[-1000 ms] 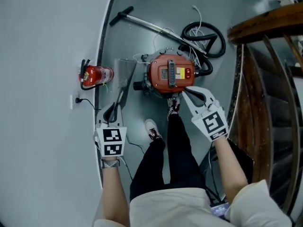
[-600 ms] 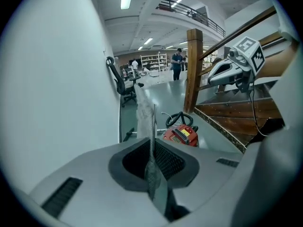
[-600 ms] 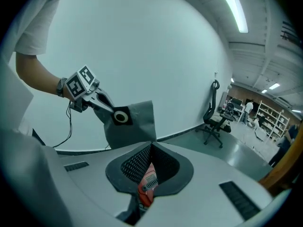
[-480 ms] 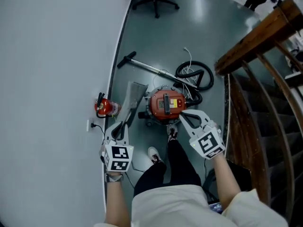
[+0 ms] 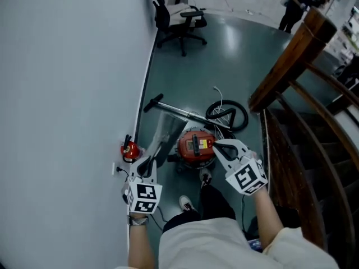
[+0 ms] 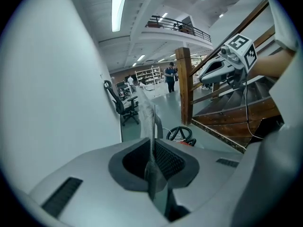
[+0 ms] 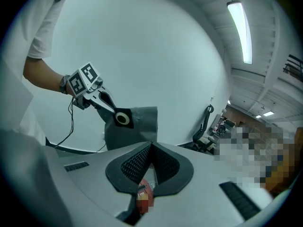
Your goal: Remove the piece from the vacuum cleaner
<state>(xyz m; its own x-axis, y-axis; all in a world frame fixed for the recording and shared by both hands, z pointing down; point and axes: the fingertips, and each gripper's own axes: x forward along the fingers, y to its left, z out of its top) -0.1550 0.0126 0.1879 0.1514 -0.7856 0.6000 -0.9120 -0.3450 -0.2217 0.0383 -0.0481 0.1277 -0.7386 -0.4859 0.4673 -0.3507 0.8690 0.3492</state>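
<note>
1. Piece (image 5: 161, 132), a flat grey sheet, is pinched edge-on in the left tool (image 5: 151, 152) and held in the air, apart from the vacuum cleaner (image 5: 196, 146); removal looks done.
2. The vacuum cleaner lies on the floor (image 5: 213, 66) below.
3. The right tool (image 5: 217, 145) has its jaws together on nothing; it seems spare.

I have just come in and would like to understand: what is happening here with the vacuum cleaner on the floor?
A person stands over a red vacuum cleaner on the floor, with a gripper in each hand. The left gripper has its tongs closed on a thin grey piece and holds it in the air, clear of the machine. The right gripper is shut and empty. So the piece is already off. The hose and wand lie beyond the vacuum cleaner.
</note>
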